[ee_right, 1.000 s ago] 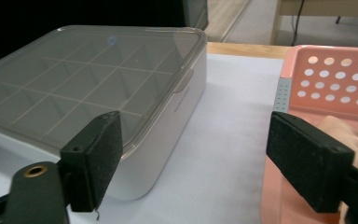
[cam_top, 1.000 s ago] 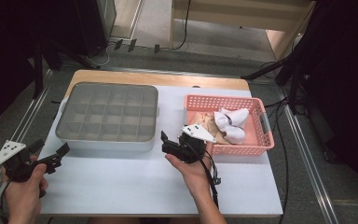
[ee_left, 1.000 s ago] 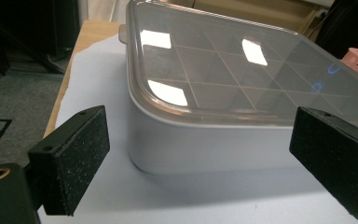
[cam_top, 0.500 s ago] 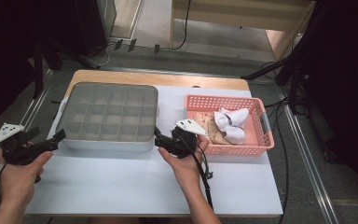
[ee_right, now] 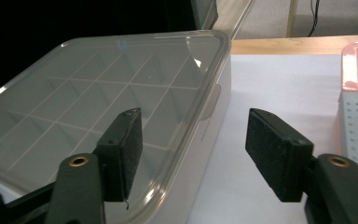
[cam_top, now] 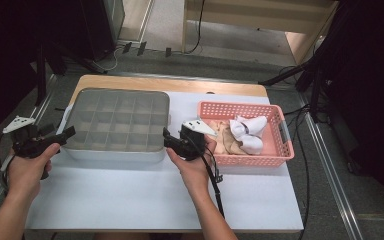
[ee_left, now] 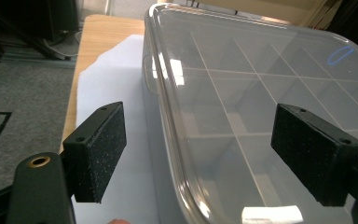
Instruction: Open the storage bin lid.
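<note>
Lidded grey compartment box (cam_top: 116, 125) sits on the white sheet (cam_top: 145, 200) at the tabletop's left half, pink basket (cam_top: 280, 150) with white cloth items (cam_top: 247, 134) to its right. Left tongs (cam_top: 67, 133) at the box's left edge, right tongs (cam_top: 167, 141) at its right front corner. Both have just been closing, yet each pair is parted and straddles the lid rim; pads seem not to touch, hard to confirm.

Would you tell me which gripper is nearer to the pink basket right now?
Right. The right gripper sits between the lidded box and the pink basket, just off the basket's left end. The left gripper is at the box's far left edge, with the whole box between.
</note>
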`<control>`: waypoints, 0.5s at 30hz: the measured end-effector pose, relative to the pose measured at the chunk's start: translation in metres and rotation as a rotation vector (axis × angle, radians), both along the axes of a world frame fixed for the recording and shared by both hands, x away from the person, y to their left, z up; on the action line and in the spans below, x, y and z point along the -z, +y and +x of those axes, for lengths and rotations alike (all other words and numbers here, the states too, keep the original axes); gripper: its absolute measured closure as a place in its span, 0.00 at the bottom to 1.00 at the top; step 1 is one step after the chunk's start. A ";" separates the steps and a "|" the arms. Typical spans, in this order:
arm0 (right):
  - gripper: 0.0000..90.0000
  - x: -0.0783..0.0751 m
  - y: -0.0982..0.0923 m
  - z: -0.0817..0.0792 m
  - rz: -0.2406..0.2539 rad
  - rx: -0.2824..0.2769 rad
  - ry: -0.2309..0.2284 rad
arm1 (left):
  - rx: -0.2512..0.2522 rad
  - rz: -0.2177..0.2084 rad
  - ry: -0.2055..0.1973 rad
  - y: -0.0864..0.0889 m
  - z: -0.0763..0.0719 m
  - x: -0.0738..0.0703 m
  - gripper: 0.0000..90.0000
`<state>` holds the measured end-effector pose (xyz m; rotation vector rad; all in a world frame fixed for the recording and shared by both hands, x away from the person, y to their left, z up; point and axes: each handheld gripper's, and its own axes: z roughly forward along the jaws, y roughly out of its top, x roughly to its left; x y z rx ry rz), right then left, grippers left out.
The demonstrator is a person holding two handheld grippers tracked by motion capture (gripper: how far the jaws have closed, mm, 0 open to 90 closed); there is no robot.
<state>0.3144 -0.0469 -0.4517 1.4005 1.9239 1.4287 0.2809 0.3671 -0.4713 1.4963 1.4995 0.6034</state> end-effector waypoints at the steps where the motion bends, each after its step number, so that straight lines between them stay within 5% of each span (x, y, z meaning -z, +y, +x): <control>1: 0.43 0.000 0.001 0.002 0.011 0.005 0.008 | 0.000 0.002 0.003 0.000 0.003 0.002 0.23; 6: 0.45 0.008 0.004 0.014 0.015 0.009 0.029 | -0.001 -0.015 0.033 0.002 0.015 0.007 0.27; 15: 0.50 0.019 0.008 0.030 0.015 0.015 0.087 | 0.010 0.020 0.054 0.004 0.035 0.003 0.35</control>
